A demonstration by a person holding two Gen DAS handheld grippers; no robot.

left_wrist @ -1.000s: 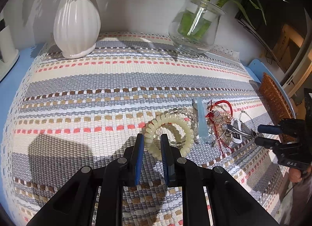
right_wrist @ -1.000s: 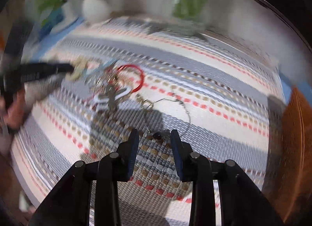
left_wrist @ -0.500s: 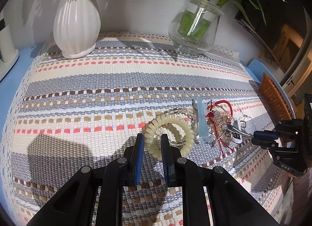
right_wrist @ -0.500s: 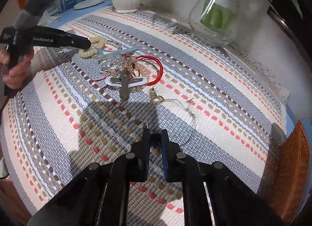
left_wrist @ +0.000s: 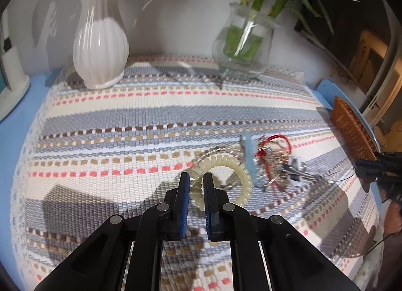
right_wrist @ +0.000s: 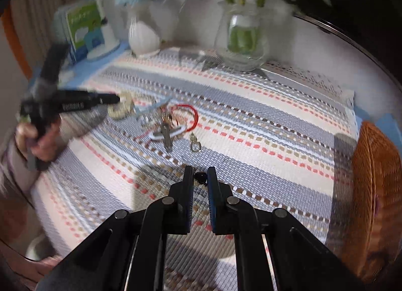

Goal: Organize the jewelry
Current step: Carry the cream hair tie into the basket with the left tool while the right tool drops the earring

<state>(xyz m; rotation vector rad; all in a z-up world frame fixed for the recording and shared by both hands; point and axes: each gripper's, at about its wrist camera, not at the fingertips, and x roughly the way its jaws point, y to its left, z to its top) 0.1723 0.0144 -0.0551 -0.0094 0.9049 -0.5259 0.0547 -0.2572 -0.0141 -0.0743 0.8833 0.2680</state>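
Observation:
A cream beaded bracelet [left_wrist: 226, 165] lies on the striped cloth [left_wrist: 125, 127]. My left gripper [left_wrist: 196, 180] is shut on its near rim. Beside it lie a pale blue hair clip [left_wrist: 250, 158], a red cord tangle [left_wrist: 276, 150] and a white clip [left_wrist: 295, 166]. My right gripper [right_wrist: 200, 178] is shut on a thin necklace with a black bead [right_wrist: 200, 177], held just above the cloth; it also shows at the right edge of the left wrist view [left_wrist: 369, 165]. The tangle [right_wrist: 173, 120] and a small gold charm [right_wrist: 195, 145] lie beyond it.
A white ribbed vase [left_wrist: 99, 47] and a glass vase with green stems [left_wrist: 242, 47] stand at the back. A brown wicker basket [right_wrist: 374, 190] sits at the right edge, also in the left wrist view [left_wrist: 351, 130]. A card stand [right_wrist: 85, 30] is at back left.
My right gripper closed on the necklace and pulled it back toward the basket, away from the tangle. My left gripper stayed shut on the cream bracelet and rose slightly.

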